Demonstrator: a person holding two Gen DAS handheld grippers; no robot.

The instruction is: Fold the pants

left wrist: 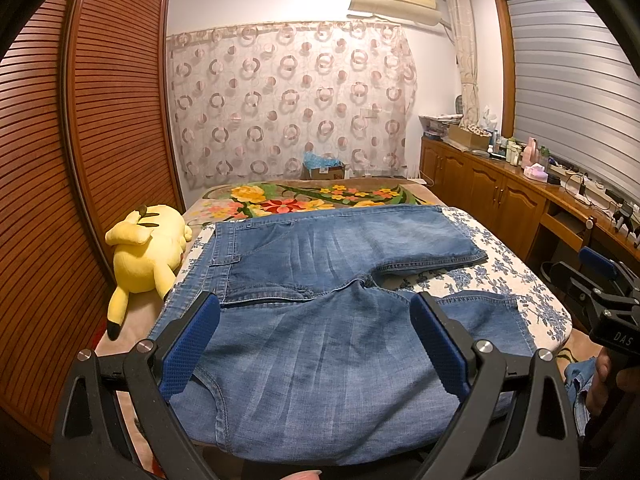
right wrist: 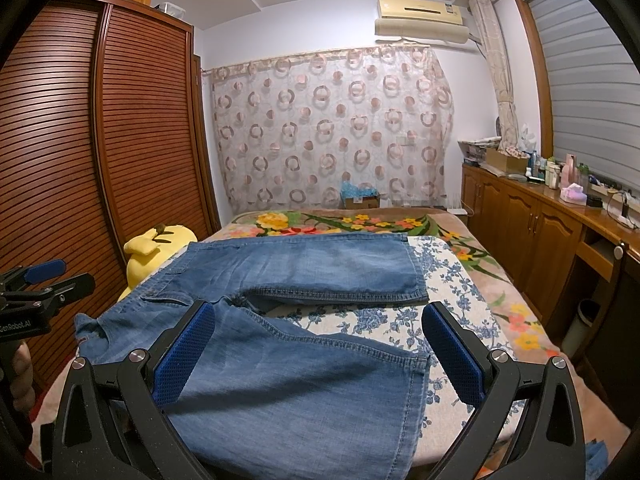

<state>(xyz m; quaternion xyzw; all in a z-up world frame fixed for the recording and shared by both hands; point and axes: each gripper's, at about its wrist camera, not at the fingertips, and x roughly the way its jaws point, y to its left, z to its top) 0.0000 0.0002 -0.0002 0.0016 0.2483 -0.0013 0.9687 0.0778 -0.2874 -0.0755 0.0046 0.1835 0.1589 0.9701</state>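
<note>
Denim fills the near view under both tongs. Pants [left wrist: 320, 280] lie spread flat on a flowered cloth [right wrist: 400, 320] over the bed [right wrist: 520, 320], waistband toward the yellow plush toy [left wrist: 144, 256], legs splayed apart toward my right. Near leg hangs a little over the bed edge. Left tongs [left wrist: 316, 344] wide open above the seat and thigh, gripping nothing. Right tongs [right wrist: 318, 356] equally wide open above the near leg's lower half, hem [right wrist: 420, 360] just inside the right finger, also empty. My read: thin, soft denim, light, limp, will sag if lifted at one point. Best holds look like the waistband edge and near hem; double-stitched seams should give firmer purchase.
</note>
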